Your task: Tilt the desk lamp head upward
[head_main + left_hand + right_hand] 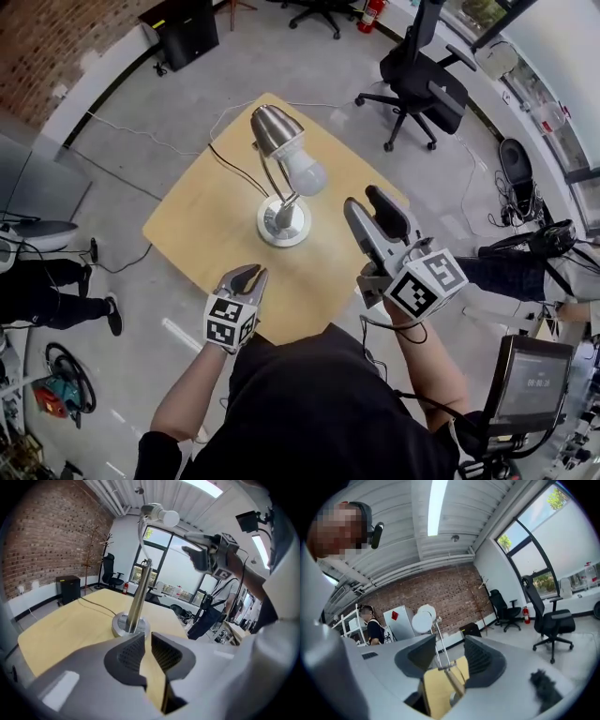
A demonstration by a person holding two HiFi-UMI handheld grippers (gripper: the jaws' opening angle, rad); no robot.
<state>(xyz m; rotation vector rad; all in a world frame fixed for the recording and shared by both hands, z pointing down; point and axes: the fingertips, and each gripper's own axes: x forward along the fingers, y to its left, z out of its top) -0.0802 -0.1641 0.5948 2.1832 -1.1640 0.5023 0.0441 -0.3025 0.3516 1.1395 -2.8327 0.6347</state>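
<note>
Currently neither gripper touches the lamp (281, 183): left gripper (251, 274) jaws nearly together, right gripper (362, 197) jaws apart, both empty. Whether the head (273, 126) is already raised is unclear; approach or retreat both fit.

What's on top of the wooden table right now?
Only the desk lamp, on its round base, with its black cord running to the far edge. The table's near corner is hidden behind the person's torso.

Bright even daylight; gripper views bend and darken at edges.
</note>
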